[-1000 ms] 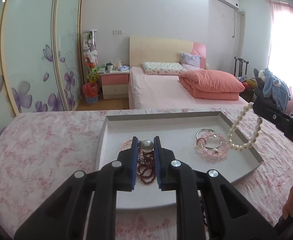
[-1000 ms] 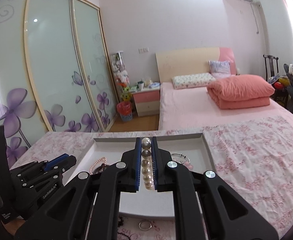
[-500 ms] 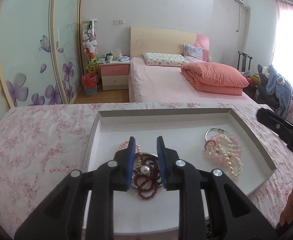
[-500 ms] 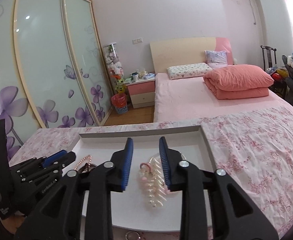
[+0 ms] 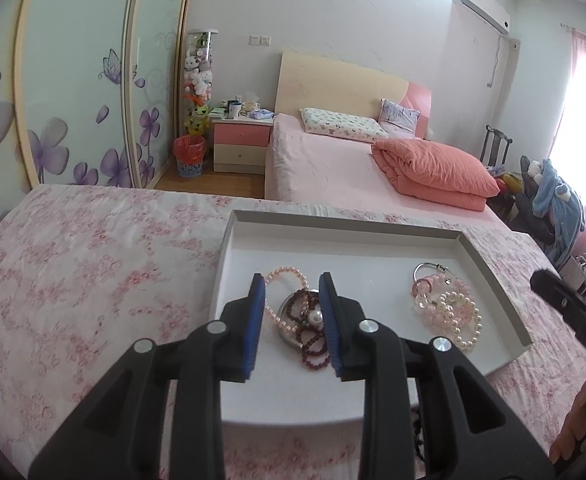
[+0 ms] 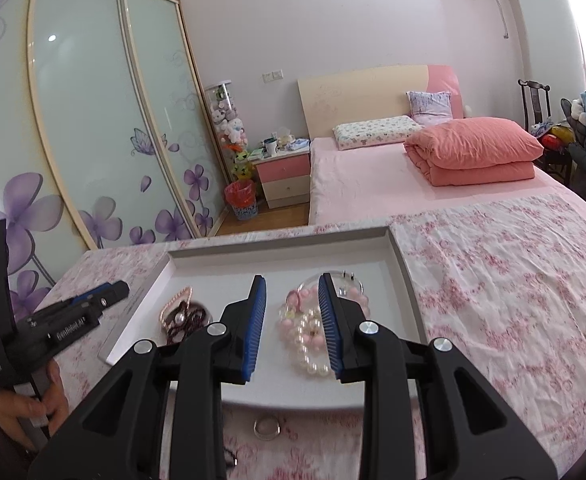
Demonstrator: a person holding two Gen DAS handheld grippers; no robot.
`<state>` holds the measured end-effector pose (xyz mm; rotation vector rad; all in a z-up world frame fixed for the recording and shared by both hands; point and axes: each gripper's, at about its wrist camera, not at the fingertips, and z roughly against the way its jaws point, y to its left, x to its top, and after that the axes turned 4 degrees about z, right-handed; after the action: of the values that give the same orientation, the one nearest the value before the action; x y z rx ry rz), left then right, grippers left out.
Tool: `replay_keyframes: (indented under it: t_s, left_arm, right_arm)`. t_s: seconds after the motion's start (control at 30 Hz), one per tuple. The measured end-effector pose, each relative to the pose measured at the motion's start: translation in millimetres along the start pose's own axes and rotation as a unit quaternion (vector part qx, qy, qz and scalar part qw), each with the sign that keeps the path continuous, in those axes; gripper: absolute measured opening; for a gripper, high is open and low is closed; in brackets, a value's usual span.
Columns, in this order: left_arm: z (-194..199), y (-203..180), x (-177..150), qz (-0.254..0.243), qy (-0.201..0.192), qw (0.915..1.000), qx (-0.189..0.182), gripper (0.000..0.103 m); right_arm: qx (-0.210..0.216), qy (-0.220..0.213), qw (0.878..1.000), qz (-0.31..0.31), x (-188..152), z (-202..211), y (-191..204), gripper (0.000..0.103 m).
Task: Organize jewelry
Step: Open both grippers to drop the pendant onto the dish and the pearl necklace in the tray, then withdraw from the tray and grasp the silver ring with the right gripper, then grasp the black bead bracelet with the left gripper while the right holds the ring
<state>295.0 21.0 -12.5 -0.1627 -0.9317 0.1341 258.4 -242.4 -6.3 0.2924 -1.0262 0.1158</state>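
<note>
Here the left gripper [image 5: 293, 320] hangs over the near left part of the white tray [image 5: 489, 276], its jaws having just been opening; they stand apart with nothing pinched, and below the gap lie a dark red bead string [image 5: 313, 344], a single large pearl [image 5: 315, 317], a round metal disc [image 5: 287, 322] and a pink bead bracelet [image 5: 283, 280]. The right gripper [image 6: 292, 322] sits over the tray's right side, jaws parted and gripping nothing, above a white pearl strand [image 6: 311, 346] heaped with pink beads [image 6: 293, 304] and a silver bangle [image 6: 351, 278]. A silver ring [image 6: 267, 427] lies off the tray, just in front of it, on the pink flowered cloth [image 6: 513, 280]. A hand [image 6: 33, 404] holds the left gripper's handle. Beyond the tray stand a pink bed [image 5: 333, 160], a folded coral quilt [image 5: 433, 172], a nightstand [image 5: 241, 144] and sliding doors [image 5: 73, 80] painted with purple flowers.
</note>
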Motion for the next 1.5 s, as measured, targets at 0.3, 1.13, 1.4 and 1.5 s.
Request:
replay_keyframes:
  t_s: [0.3,1.13,1.4,1.5]
  left_arm:
    - [29.8,11.8,-33.0,-0.02,0.028,0.9994,0.0,0.039]
    - [40.2,30.0,-68.5,-0.017,0.064,0.9977,0.014,0.049]
    - [37.2,11.8,-73.5,-0.033,0.074,0.9967,-0.001,0.052]
    - [35.1,-0.9,-77.8,-0.046,0.082,0.9955,-0.014,0.054]
  right_arm:
    - [0.03,0.093,0.995,0.027,-45.8,8.4,4.1,0.029]
    - [-0.015,0.179,0.98,0.085,-70.6,-44.1,42.0,0.022]
    - [-0.035,0.178,0.981,0.067,-77.6,-25.7,18.6,0.023]
    - [-0.045,0.179,0.981,0.058,-81.3,-15.9,5.3,0.023]
